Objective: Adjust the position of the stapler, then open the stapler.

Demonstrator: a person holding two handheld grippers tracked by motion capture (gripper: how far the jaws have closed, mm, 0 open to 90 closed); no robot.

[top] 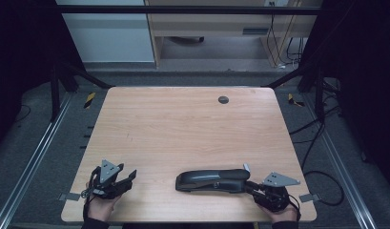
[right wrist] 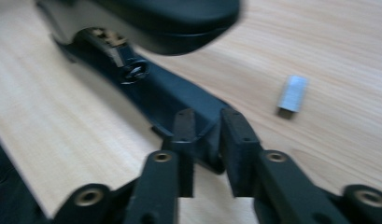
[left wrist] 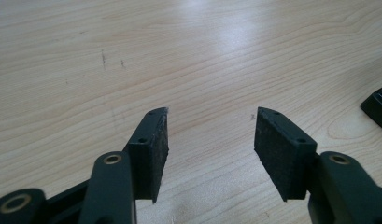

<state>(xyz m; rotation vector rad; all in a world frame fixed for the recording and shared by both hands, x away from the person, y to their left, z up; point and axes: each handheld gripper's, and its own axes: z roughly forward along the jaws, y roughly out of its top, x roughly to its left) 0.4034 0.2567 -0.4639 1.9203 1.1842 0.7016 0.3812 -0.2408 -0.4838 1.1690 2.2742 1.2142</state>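
A black stapler (top: 211,180) lies on the wooden table (top: 183,129) near its front edge, pointing left. My right gripper (top: 250,185) is at the stapler's right end, and in the right gripper view it (right wrist: 209,116) is shut on the rear tip of the stapler's base (right wrist: 170,93). The stapler's top arm (right wrist: 170,18) is raised above that base. A small silver strip of staples (right wrist: 293,93) lies on the wood just beside the stapler's rear. My left gripper (top: 130,175) rests at the front left, open (left wrist: 211,119) over bare wood, with a corner of the stapler (left wrist: 378,105) far to its right.
A dark round grommet (top: 223,99) sits near the table's far edge. Metal rails and cables run along the floor on both sides. A wooden cabinet stands behind the table.
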